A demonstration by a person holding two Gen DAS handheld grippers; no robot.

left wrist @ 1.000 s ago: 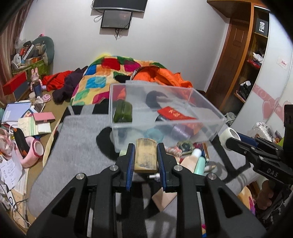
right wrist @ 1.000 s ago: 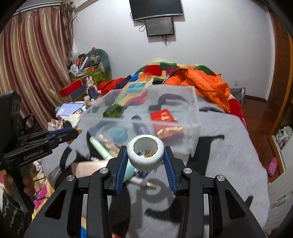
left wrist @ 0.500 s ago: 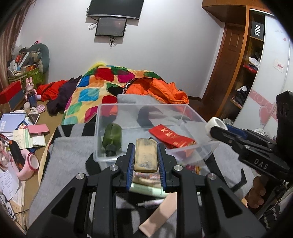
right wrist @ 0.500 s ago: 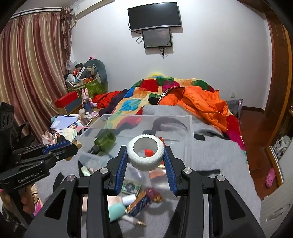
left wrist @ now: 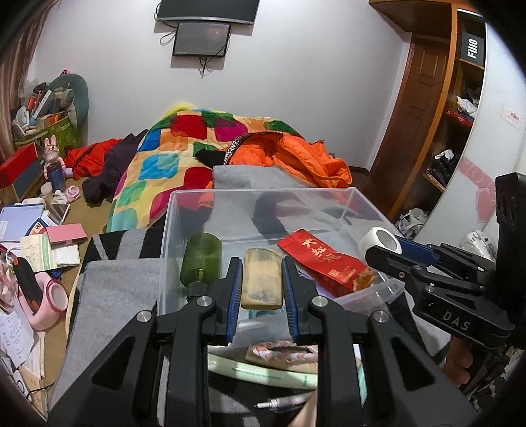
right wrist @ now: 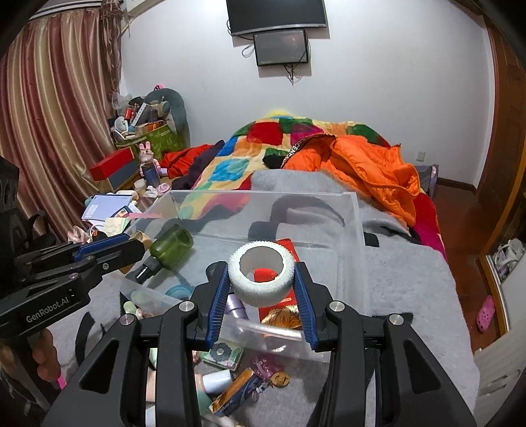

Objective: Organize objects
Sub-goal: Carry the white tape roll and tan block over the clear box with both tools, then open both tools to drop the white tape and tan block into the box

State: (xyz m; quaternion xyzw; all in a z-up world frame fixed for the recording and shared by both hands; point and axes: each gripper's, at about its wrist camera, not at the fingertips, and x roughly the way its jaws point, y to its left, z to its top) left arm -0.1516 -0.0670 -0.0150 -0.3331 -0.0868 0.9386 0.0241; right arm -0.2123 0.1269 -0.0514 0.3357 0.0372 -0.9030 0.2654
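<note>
Both loads now over the clear bin point(left wrist: 361, 203) — left claw point(left wrist: 262, 279) clamping a tan, perhaps wooden block point(left wrist: 262, 277), right claw point(right wrist: 262, 279) gripping the white tape roll point(right wrist: 261, 277)

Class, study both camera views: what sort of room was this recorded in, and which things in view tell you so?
Most likely a lived-in, cluttered bedroom. A bed carries a patchwork quilt of coloured squares and a grey blanket, a dark flat screen hangs on the white wall, and a wooden wardrobe with open shelves stands to one side.
</note>
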